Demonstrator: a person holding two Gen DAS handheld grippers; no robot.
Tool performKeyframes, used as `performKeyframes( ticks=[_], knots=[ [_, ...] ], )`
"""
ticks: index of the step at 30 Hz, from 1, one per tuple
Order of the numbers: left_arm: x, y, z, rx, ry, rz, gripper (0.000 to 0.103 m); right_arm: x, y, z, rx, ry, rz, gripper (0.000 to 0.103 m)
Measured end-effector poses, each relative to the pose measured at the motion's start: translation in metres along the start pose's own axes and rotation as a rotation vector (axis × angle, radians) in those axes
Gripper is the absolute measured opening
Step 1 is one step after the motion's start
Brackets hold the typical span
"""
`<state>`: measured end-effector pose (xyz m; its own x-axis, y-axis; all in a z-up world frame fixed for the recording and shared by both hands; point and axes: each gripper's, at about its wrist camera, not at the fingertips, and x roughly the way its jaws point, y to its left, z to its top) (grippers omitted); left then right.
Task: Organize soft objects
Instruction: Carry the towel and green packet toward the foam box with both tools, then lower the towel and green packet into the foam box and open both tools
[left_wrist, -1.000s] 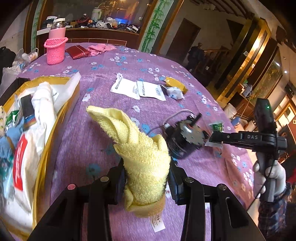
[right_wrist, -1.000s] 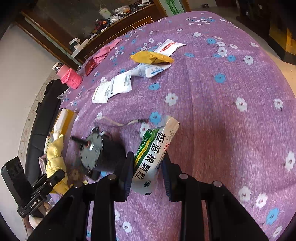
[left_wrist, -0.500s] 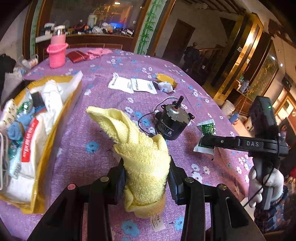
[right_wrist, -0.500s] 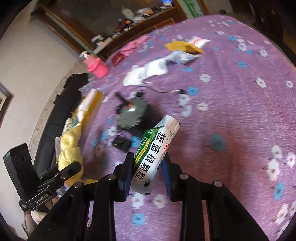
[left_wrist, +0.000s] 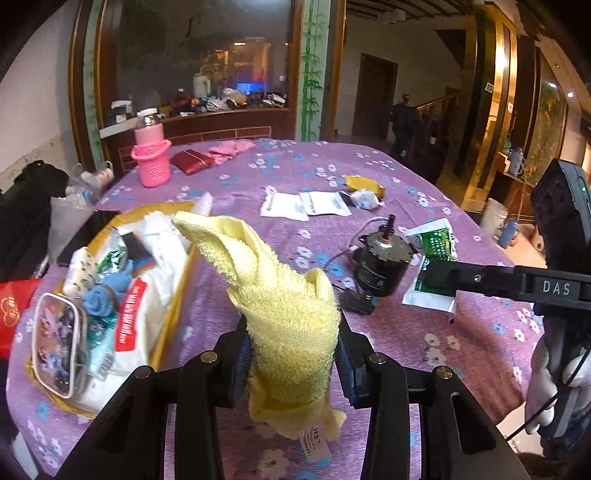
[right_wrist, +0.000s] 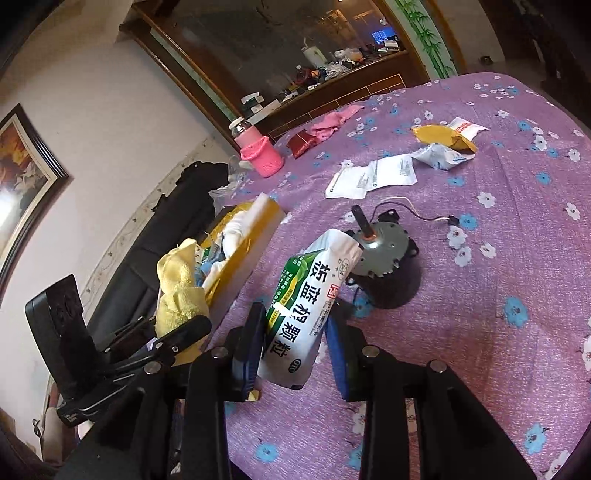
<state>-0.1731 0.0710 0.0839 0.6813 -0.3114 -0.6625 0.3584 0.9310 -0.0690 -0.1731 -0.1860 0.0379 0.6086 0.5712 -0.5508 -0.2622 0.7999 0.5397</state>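
Left hand-held gripper (left_wrist: 293, 360) pinched the yellow towel (left_wrist: 280, 295), held above the desk (left_wrist: 424, 339). Right hand-held gripper (right_wrist: 295, 350) had the green sachet (right_wrist: 310, 317) between its jaws, which had just been easing apart; grip looked loose. Gold tray (left_wrist: 173, 295) at 9 o'clock in the left wrist view already held several soft items. Judged partway: both carried items still to drop, white packets (left_wrist: 304, 205) and pink cloth (left_wrist: 229, 149) left at 12. Motor (left_wrist: 382, 264) sat at 2 o'clock, near the path; desk edge close at 3.
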Motion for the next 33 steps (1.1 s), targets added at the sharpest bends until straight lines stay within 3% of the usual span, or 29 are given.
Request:
performKeyframes(
  ticks=[10,33],
  knots=[
    [-0.017,0.015,0.003,0.007,-0.060,0.078,0.042,0.017,0.025,0.009,-0.049,0.031,0.013,0.032],
    [-0.050,0.091,0.008,-0.107,-0.144,0.222,0.042,0.083,0.120,0.035,-0.200,0.131,0.079,0.032]
  ],
)
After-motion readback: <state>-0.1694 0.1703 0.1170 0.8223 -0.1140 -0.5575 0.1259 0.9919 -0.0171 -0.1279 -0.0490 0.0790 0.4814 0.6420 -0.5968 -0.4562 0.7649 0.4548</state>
